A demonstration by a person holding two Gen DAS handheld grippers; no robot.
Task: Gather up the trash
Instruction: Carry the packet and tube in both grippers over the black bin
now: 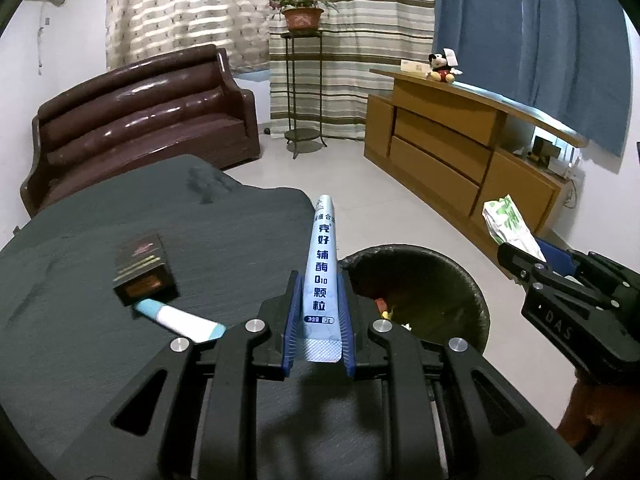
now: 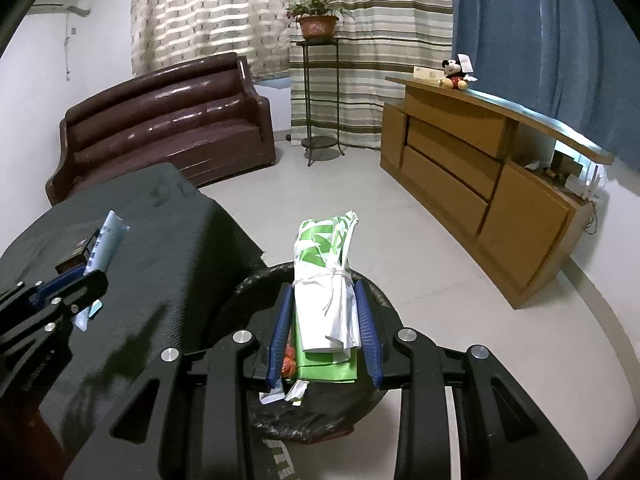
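A dark grey cloth-covered worktop point(image 1: 120, 240) is seen on the left, with a black-lined bin point(image 1: 416, 288) right at its edge. A small dark box point(image 1: 144, 272) and a white-and-blue sachet point(image 1: 180, 320) are left lying on the worktop, touching each other. Over in the right claw point(image 2: 324, 320), a folded green-and-white bag point(image 2: 324, 280) is pinched between the blue pads, held directly above the bin, where some scraps can be made out inside. A long blue sachet point(image 1: 322, 272) with printed text is clamped upright-ish in the left claw point(image 1: 320, 320), just beside the bin rim, above the worktop edge.
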